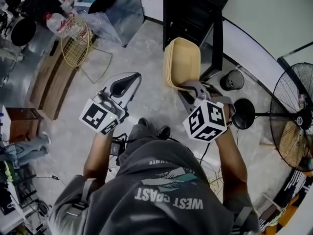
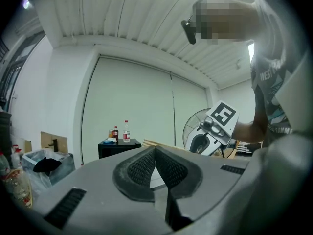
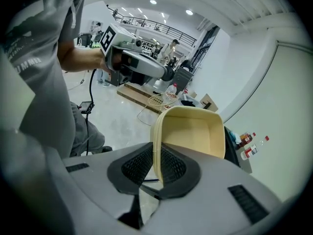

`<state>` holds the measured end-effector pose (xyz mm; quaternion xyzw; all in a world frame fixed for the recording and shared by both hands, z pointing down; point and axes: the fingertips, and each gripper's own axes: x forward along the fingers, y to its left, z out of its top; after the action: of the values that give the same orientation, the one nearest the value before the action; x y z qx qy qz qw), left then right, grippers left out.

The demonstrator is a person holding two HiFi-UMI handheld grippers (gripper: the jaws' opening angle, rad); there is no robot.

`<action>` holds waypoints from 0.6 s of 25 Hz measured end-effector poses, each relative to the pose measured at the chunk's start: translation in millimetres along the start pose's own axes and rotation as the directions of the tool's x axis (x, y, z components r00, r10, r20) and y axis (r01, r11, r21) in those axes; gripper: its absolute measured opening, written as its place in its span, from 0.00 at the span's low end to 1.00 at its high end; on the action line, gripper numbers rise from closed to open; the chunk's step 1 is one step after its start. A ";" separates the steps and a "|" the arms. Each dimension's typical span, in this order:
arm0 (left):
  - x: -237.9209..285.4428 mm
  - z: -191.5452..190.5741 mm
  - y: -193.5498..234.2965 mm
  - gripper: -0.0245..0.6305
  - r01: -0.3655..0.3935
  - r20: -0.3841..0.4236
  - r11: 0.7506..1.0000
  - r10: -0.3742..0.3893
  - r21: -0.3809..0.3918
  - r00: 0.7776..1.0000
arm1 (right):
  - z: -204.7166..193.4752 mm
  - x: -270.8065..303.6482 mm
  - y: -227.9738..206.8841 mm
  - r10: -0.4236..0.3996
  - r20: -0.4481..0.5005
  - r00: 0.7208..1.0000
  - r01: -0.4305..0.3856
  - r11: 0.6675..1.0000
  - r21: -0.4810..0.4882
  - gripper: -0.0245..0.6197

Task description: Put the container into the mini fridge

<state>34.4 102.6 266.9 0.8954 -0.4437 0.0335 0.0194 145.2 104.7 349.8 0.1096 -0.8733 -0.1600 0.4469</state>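
Observation:
A beige plastic container (image 1: pixel 183 62) hangs tilted on its side in front of me, and my right gripper (image 1: pixel 190 88) is shut on its rim. The right gripper view shows the pads (image 3: pixel 171 165) pinching the container (image 3: pixel 195 131) wall, with its open side facing right. The black mini fridge (image 1: pixel 190 13) stands just beyond the container; bottles stand on its top (image 2: pixel 119 143). My left gripper (image 1: pixel 129 80) is held out to the left of the container, apart from it. It (image 2: pixel 155 151) is shut with nothing between its pads.
A standing fan (image 1: pixel 293 116) and its round base (image 1: pixel 243 112) are on the right, with a small black bin (image 1: pixel 232 80) beside the fridge. A wire basket (image 1: pixel 76 40), a wooden bench (image 1: pixel 51 82) and a bagged bin (image 1: pixel 110 9) lie on the left.

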 end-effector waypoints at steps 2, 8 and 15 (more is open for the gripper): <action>1.8 -0.2 5.0 0.06 0.000 0.001 1.000 0.000 -0.003 1.000 | 0.4 4.4 -2.5 0.004 -0.005 1.000 -0.004 1.000 0.006 0.12; 15.6 -6.4 35.4 0.06 0.038 0.018 0.999 -0.038 -0.009 0.999 | 4.1 21.4 -17.6 -0.017 -0.036 0.999 0.018 0.999 0.035 0.12; 41.6 -5.4 86.6 0.06 0.109 0.045 0.994 -0.109 -0.002 0.993 | 13.6 49.4 -48.2 -0.055 -0.085 0.995 0.062 0.995 0.076 0.12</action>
<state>-9.6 17.5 275.9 0.9188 -0.3944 0.0113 0.0132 107.9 46.0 360.9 0.1590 -0.8561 -0.1341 0.4731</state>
